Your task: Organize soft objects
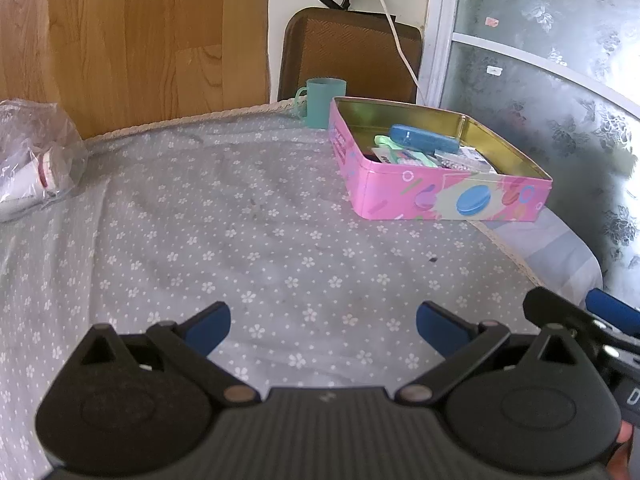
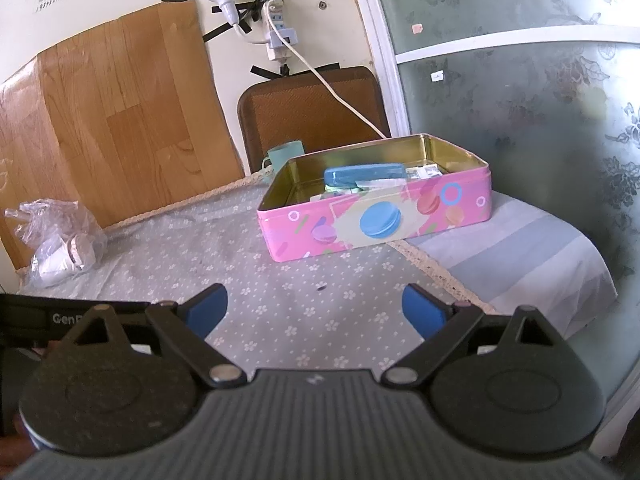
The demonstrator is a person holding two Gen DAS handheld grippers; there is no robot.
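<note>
A pink tin box [image 1: 460, 196] [image 2: 380, 220] with a macaron print stands open at the far right of the table. Inside it lie a blue case [image 1: 424, 139] [image 2: 362, 172] and several small packets. My left gripper [image 1: 323, 326] hovers open over the flowered grey cloth [image 1: 240, 240], well short of the box, with nothing between its blue fingertips. My right gripper [image 2: 315, 308] is also open and empty, facing the box from the near side. A crumpled clear plastic bag [image 1: 36, 152] [image 2: 60, 236] holding white items lies at the far left.
A teal cup [image 1: 325, 102] [image 2: 285, 152] stands behind the box by the brown chair back [image 1: 352, 52]. A white cable [image 2: 332, 92] hangs from a wall socket toward the box. The striped cloth [image 2: 520, 256] drops off at the table's right edge beside a frosted glass door.
</note>
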